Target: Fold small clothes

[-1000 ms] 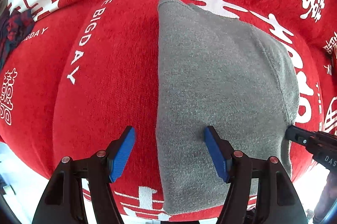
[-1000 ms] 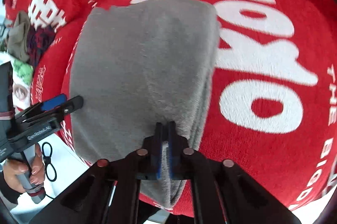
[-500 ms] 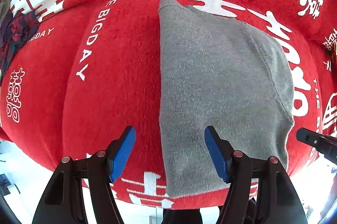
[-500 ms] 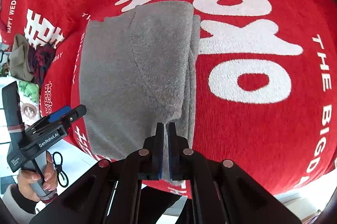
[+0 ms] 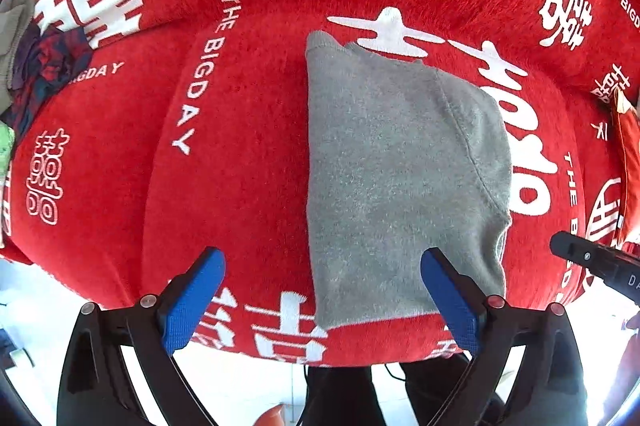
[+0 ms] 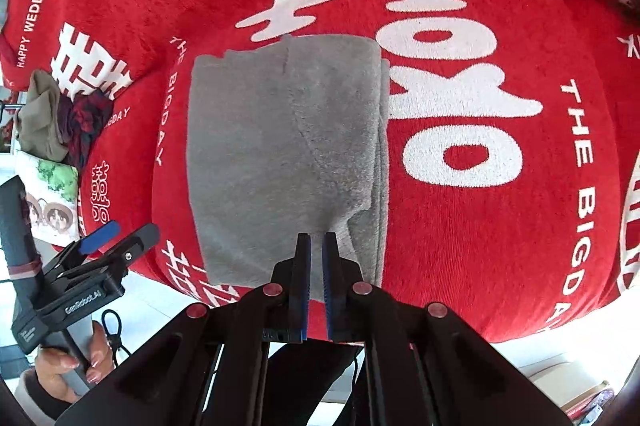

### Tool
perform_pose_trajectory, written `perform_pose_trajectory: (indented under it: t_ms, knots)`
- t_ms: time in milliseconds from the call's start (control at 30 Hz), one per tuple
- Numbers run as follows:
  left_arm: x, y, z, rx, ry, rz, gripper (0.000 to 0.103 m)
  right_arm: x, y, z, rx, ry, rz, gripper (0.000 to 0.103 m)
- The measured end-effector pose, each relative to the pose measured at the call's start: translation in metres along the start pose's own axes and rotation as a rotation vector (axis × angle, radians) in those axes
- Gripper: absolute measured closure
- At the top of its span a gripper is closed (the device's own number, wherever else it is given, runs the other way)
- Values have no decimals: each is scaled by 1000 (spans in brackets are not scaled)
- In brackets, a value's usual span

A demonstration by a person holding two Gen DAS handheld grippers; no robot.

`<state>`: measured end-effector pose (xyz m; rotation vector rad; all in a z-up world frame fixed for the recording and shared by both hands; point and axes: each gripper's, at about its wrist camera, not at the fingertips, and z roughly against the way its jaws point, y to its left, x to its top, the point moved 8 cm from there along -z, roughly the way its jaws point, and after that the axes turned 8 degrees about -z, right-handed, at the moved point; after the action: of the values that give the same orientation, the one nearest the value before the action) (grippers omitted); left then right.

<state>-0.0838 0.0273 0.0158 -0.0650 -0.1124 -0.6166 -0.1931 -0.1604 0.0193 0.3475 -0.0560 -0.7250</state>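
A grey fleece garment (image 5: 400, 170) lies folded into a tall rectangle on the red printed blanket (image 5: 240, 146); it also shows in the right wrist view (image 6: 280, 154). My left gripper (image 5: 320, 290) is open and empty, held above the garment's near edge, jaws wide apart. My right gripper (image 6: 317, 258) is nearly shut with a narrow gap between the pads, empty, just in front of the garment's near right corner. The left gripper shows at lower left in the right wrist view (image 6: 116, 238).
A pile of other clothes (image 6: 60, 122) lies at the blanket's far left, also seen in the left wrist view (image 5: 36, 66). A printed bag or cushion (image 6: 52, 198) sits by it. The blanket's near edge (image 5: 320, 354) drops to a white floor.
Both grippers have pulled back toward the near edge. The right gripper has let go of the garment's corner, which now lies flat. The left stays open.
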Motion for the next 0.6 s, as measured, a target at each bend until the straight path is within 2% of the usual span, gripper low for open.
perform_pose_trajectory:
  t_ms: [33,167,200,233,267,300,367,433,600]
  knots:
    - [0,1,3,10,1,-1,1,0,3,3,-4,-1,2,97]
    - [1,7,18,42,4,8,1,-2,14,13,-21,-22,22,95]
    - [2,10,23,80,-7,3,1,-2,16,16,-34,-25,30,82]
    - [4,12,30,119,-26,-11,1,-3,19,19,-50,-31,41,41]
    - [6,13,35,141,-44,-24,1,-2,21,23,-64,-46,49,18]
    - [8,13,40,153,-60,-32,1,-1,24,29,-75,-76,56,1]
    - [10,13,48,140,-79,-42,1,-1,30,35,-112,-102,77,1]
    - [12,14,56,90,-87,-24,1,0,33,38,-143,-111,78,1]
    - [14,16,70,107,-81,7,1,-3,38,44,-154,-68,65,1]
